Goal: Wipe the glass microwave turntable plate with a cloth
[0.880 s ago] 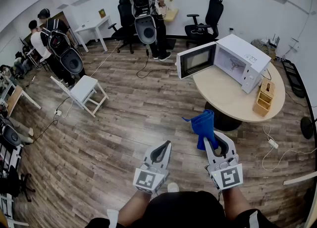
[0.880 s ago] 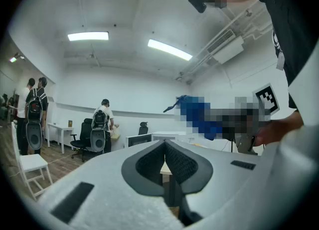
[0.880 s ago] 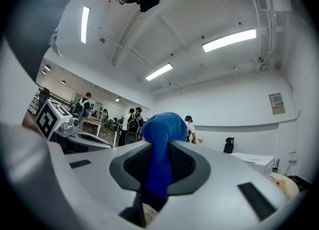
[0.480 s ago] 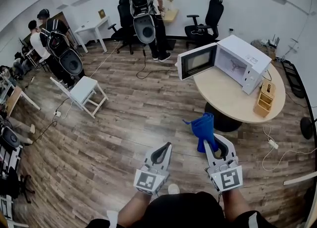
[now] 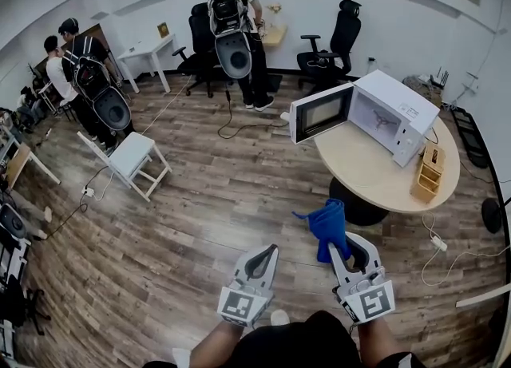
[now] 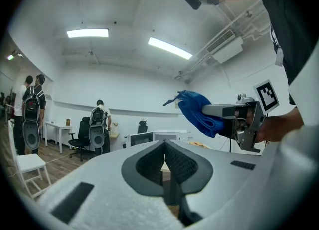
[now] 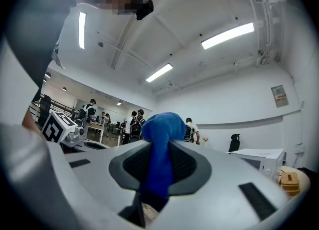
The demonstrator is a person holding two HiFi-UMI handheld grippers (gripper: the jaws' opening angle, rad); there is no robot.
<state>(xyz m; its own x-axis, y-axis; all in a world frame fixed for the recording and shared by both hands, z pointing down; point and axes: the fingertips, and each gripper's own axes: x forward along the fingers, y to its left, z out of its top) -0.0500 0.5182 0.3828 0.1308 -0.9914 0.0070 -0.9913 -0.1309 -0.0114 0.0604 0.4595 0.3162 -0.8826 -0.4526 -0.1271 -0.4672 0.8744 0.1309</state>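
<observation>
My right gripper (image 5: 339, 239) is shut on a blue cloth (image 5: 328, 223), which bunches up above its jaws over the wooden floor. The cloth (image 7: 160, 146) fills the gap between the jaws in the right gripper view. My left gripper (image 5: 267, 251) is beside it, shut with nothing between its pads (image 6: 175, 161). From the left gripper view the cloth (image 6: 198, 112) shows to the right. A white microwave (image 5: 397, 105) stands on a round table (image 5: 371, 171) ahead to the right, its door (image 5: 322, 111) swung open. I cannot make out the glass plate inside the cavity.
A wooden box (image 5: 428, 172) sits at the table's right edge. A white stool (image 5: 132, 155) stands to the left. People with backpacks (image 5: 235, 27) stand at the back and at the left. Office chairs (image 5: 335, 35) line the far wall. A power strip (image 5: 438, 243) lies on the floor.
Both grippers sit slightly lower in the head view, and the microwave and table have shifted a little. The cloth stays in the right gripper.
</observation>
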